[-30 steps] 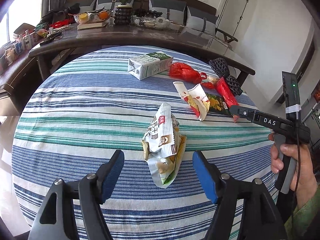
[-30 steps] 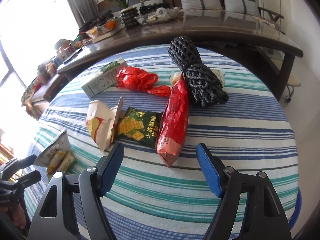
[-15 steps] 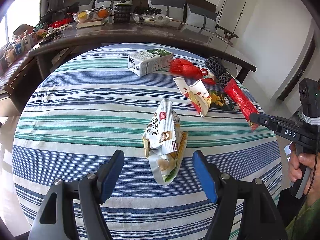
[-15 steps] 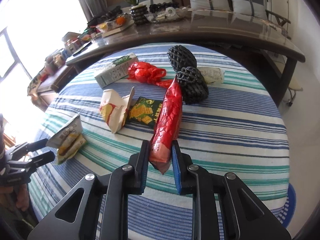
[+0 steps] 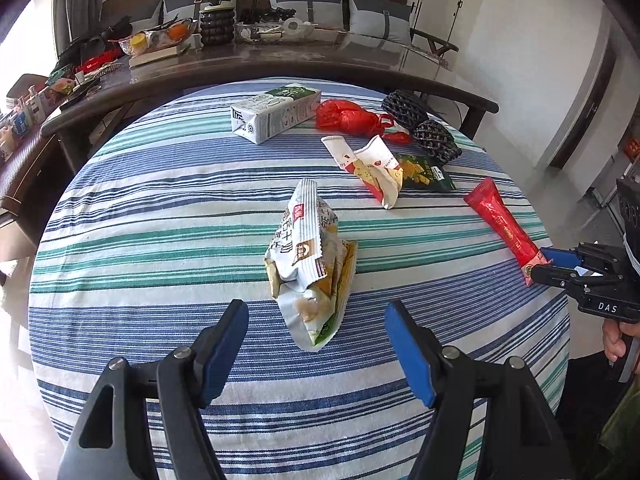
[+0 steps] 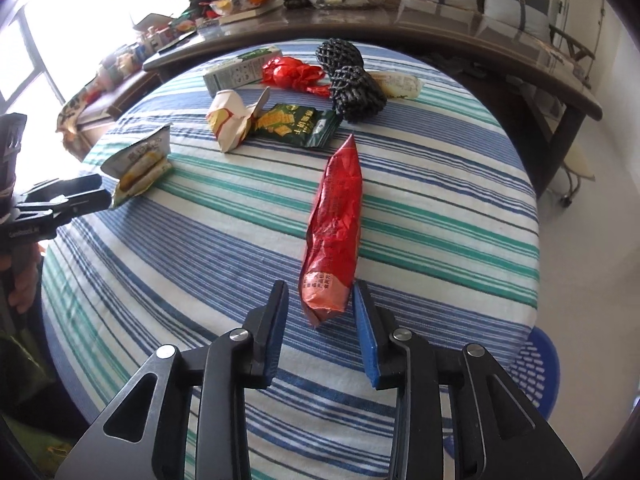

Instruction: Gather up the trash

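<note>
The right gripper (image 6: 320, 312) has its jaws just opening again after a squeeze; the near end of the red snack pack (image 6: 336, 236) sits between the blue pads, right pad approx. touching, left pad apart, so no firm grip. The pack lies long on the striped tablecloth (image 6: 440, 184), well apart from the other trash. The left gripper (image 5: 316, 336) is wide open, holding nothing, w/ the white crumpled snack bag (image 5: 308, 256) just in front, between the fingers' line. Farther: milk carton (image 5: 276, 114), red plastic bag (image 5: 348, 118), green cracker pack (image 5: 424, 168), white-red wrapper (image 5: 372, 168) (partly over the green one), black mesh net (image 5: 424, 128).
</note>
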`<state>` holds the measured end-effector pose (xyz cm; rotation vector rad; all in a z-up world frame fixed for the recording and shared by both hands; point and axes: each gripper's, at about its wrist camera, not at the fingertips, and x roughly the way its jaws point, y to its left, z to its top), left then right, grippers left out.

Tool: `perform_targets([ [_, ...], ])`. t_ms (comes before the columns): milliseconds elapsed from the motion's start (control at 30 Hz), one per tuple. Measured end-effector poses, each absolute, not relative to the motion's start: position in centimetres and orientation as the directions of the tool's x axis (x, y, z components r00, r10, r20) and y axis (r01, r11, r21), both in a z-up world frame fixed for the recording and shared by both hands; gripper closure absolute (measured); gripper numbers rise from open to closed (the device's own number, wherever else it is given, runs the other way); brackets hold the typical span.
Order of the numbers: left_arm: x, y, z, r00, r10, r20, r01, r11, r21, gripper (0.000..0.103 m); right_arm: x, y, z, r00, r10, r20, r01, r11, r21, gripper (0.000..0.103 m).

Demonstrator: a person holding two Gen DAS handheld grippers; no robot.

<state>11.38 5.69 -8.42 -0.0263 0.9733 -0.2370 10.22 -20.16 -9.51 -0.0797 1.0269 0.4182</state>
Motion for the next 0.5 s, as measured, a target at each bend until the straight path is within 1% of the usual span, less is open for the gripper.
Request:
perform_targets([
  [67,11.5,5.6,-8.3,0.546,-0.199,-0.814,0.193,0.975,-0.109,0.031,10.3,-20.4,-9.1,0.456,0.308,-0.835,-0.367,0.920,0.139,0.048],
  [233,12.3,5.3,-8.5,0.543,-0.209,-0.813,0.208,0.972,-0.111,0.030,11.4,-20.2,-8.5,0.474,0.311,-0.824,-0.351,0.925,0.148,0.037],
  [400,13.9,4.6,-9.5,0.532,-0.189,-0.825,0.205,0.975,-0.091,0.030,13.5,-19.3,-9.6,0.450,0.241,-0.860,-0.335,0.938,0.088,0.037],
  [500,14.8,4.0,-10.1,0.525,-0.167,-0.834,0.208,0.976,-0.065,0.030,14.5,-19.2,-10.3,0.424,0.220,-0.879,-0.323,0.943,0.080,0.037],
])
